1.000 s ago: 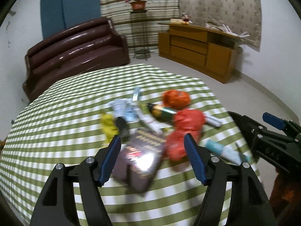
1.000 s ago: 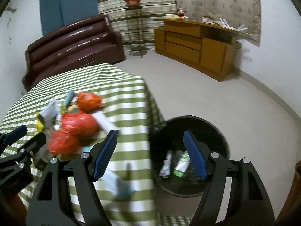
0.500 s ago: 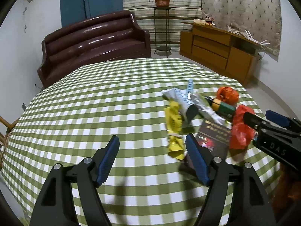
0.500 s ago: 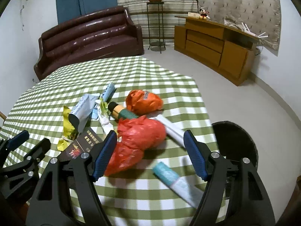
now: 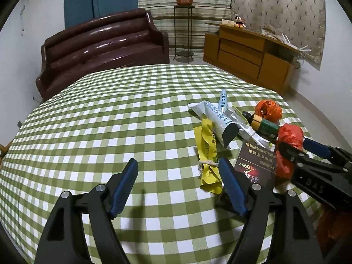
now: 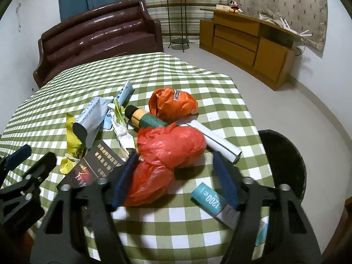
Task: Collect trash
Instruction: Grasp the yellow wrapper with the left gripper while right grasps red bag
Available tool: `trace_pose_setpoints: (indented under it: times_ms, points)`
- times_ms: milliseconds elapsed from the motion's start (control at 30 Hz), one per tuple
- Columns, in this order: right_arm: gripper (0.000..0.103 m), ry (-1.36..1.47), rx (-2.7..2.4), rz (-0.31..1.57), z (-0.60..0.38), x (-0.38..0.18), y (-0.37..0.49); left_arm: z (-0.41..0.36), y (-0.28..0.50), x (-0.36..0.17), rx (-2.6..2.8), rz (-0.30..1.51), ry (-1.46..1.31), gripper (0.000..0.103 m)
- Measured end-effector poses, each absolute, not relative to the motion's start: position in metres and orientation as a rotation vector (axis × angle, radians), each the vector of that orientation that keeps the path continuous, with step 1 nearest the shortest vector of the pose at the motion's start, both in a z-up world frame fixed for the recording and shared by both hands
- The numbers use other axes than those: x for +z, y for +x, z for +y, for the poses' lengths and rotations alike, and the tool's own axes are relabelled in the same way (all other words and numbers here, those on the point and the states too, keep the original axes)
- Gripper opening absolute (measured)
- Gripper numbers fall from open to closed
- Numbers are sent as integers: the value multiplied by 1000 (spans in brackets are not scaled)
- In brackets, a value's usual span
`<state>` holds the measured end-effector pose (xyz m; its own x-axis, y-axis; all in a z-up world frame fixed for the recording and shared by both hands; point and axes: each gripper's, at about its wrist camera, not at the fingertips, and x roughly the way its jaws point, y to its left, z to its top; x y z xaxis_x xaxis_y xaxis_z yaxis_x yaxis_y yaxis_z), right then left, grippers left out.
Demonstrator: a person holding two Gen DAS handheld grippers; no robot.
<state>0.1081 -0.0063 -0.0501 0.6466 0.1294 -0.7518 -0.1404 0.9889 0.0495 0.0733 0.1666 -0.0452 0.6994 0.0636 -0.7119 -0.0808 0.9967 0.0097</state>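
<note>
Right hand-held gripper (image 6: 176, 173) closing round red bag (image 6: 169, 149), not yet pinched | left hand-held gripper (image 5: 178, 182) wide, empty

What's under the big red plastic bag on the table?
The red bag lies over one end of the white tube and touches the green bottle. Anything beneath its middle is covered.

The left gripper (image 5: 178, 171) hangs over the green-checked tablecloth (image 5: 99, 132) with its jaws apart and nothing between them, its right finger just beside a crumpled yellow wrapper (image 5: 208, 151). Beyond lie a dark printed box (image 5: 255, 165), a white tube (image 5: 222, 121), a green bottle (image 5: 264, 125) and an orange bag (image 5: 268, 111). At the right edge the right gripper (image 5: 308, 151) straddles a red plastic bag (image 5: 288, 145), jaws closing.
</note>
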Motion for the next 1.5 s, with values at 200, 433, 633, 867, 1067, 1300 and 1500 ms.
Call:
trace_pose_setpoints:
  times_ms: [200, 433, 633, 867, 1067, 1300, 1500]
  points:
    - [25, -20, 180, 840, -7, -48, 103, 165, 85, -51, 55, 825, -25, 73]
    - [24, -27, 185, 825, -7, -48, 101, 163, 98, -55, 31, 861, -27, 73]
    - [24, -17, 194, 818, -9, -48, 99, 158, 107, -63, 15, 878, -5, 62]
    - [24, -7, 202, 818, -11, -49, 99, 148, 113, -68, -32, 889, 5, 39]
    - [24, -16, 204, 812, -10, -51, 98, 140, 115, -69, -46, 878, 30, 25]
    - [23, -18, 208, 803, -10, -51, 96, 140, 113, -68, -53, 870, 14, 23]
    - [23, -18, 207, 791, -9, -48, 92, 147, 103, -63, -28, 837, 11, 23]
